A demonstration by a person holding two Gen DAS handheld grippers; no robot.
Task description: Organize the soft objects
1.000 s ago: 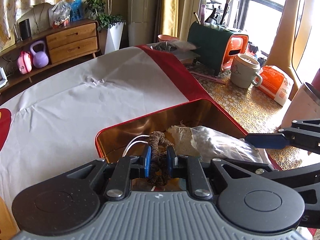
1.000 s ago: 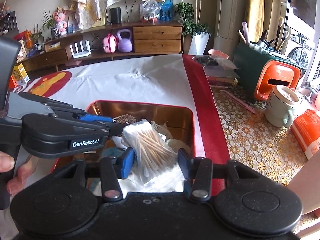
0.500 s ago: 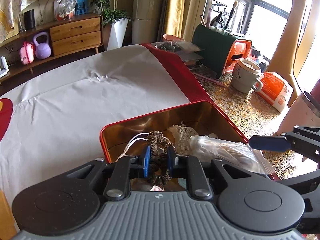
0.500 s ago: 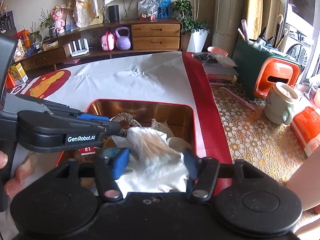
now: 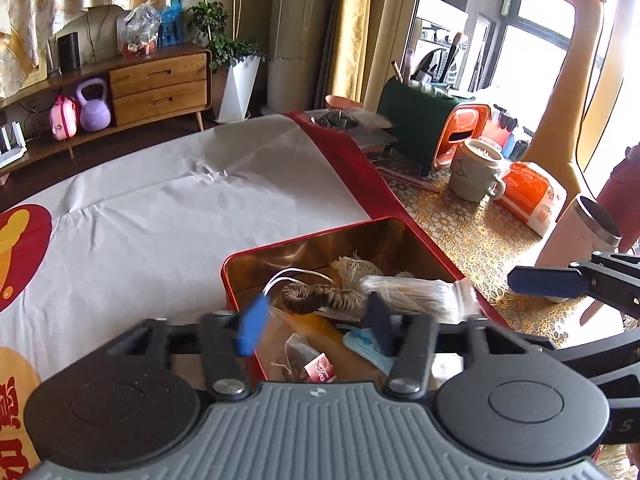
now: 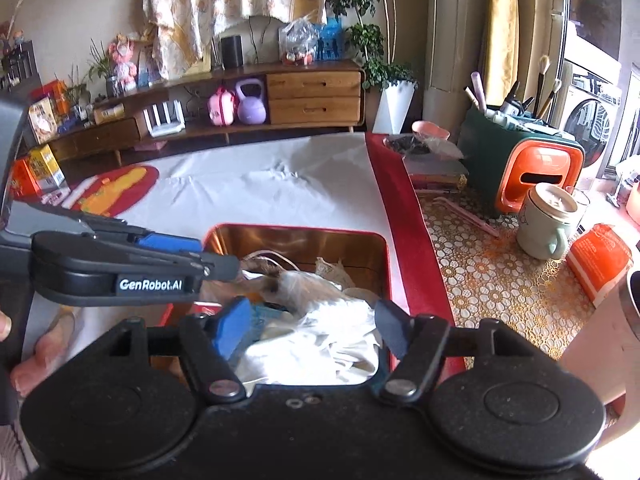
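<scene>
Left wrist view shows the left hand-held gripper now spread open, its braided cord dropped into the red tin beside the cotton-swab bag, while the right hand-held gripper hangs open too, so both items are stowed.

Tin box sits on the worktop, directly ahead of the left claw, fingers spread over its near edge. In the box: braided hair tie between the fingers, cotton-swab bag just right of it, lace cloth behind both, tea bag nearest. Mug far right ahead, sideboard beyond the worktop. Right claw hangs over the box's near side, above a plastic bag.
</scene>
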